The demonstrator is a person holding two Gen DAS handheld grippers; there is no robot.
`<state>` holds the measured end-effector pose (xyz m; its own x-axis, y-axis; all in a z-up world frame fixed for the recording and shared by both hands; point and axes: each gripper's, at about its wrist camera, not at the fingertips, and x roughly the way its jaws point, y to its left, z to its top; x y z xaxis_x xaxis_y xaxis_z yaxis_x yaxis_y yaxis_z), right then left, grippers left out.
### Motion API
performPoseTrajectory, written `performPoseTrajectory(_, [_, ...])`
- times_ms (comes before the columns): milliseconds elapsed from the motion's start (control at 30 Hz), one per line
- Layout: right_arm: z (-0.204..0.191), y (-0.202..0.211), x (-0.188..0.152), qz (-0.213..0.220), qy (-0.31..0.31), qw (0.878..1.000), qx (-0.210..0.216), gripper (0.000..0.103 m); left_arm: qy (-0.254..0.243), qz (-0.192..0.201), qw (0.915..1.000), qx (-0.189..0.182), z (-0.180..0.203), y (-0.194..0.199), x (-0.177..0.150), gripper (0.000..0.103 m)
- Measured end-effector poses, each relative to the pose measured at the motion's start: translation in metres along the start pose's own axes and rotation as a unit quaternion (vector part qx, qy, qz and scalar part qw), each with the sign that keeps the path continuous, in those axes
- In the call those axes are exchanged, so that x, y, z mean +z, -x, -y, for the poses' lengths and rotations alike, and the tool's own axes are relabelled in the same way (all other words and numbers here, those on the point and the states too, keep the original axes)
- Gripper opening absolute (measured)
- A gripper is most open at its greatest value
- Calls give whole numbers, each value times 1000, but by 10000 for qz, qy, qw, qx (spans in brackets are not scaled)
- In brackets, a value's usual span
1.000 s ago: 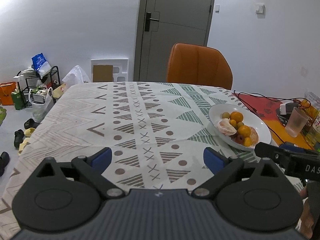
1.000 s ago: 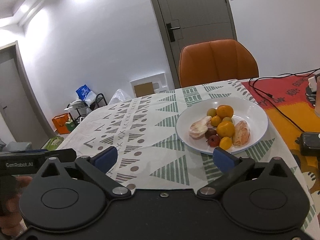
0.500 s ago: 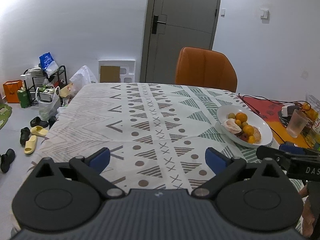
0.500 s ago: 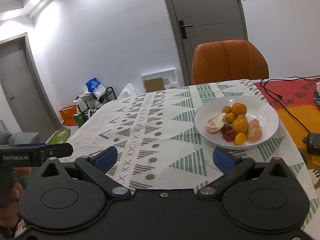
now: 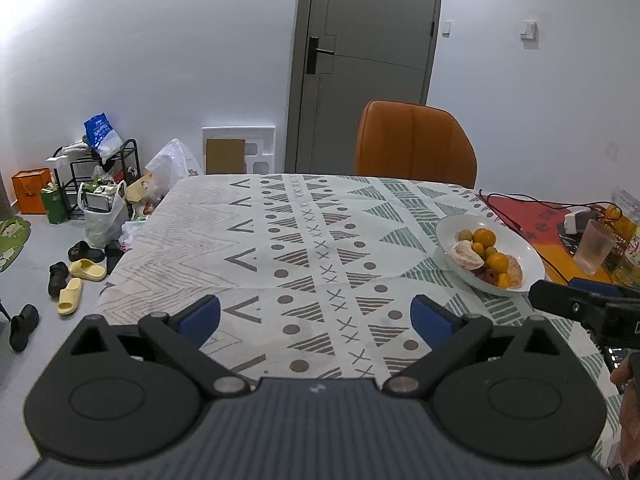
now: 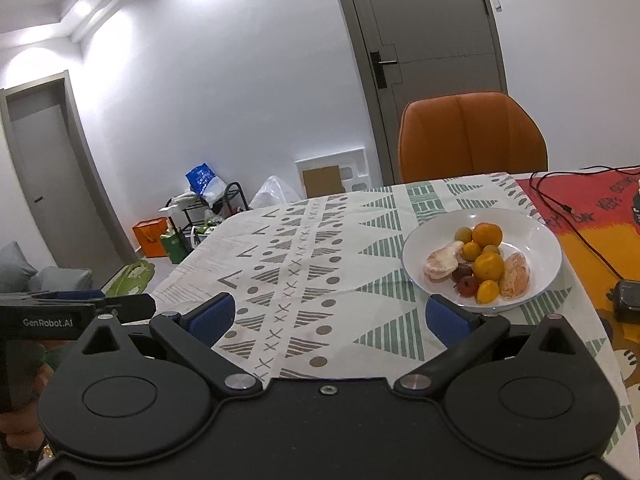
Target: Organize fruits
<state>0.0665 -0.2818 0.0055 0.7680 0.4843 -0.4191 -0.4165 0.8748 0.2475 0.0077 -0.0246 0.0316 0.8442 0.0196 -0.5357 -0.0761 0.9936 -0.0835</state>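
A white plate [image 6: 536, 236] holds several fruits: oranges [image 6: 487, 234], peeled citrus pieces [image 6: 442, 263], small green fruits and dark red ones. It rests on the patterned tablecloth [image 6: 304, 256] near the table's right side. The plate [image 5: 520, 246] lies far right in the left wrist view. My left gripper [image 5: 316, 318] hovers open over the near table edge, nothing between its blue pads. My right gripper [image 6: 330, 318] is open too, empty, with the plate just beyond its right pad [image 6: 450, 322].
An orange chair [image 5: 414, 148] stands at the table's far side before a grey door [image 5: 364, 60]. A plastic cup [image 5: 595, 246], cables and a red-orange mat [image 6: 592, 220] lie right of the plate. Shoes, bags and a rack [image 5: 92, 184] clutter the floor at left.
Both grippers have pulled back and risen away from the table; the plate looks smaller and farther. Both stay open and empty.
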Motion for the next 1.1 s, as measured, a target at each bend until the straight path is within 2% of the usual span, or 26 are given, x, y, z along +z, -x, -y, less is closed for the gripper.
performPoseTrajectory(1100, [0,0,1,0,35,10000,22,103,36,23,10000,-35,0,2,1,101])
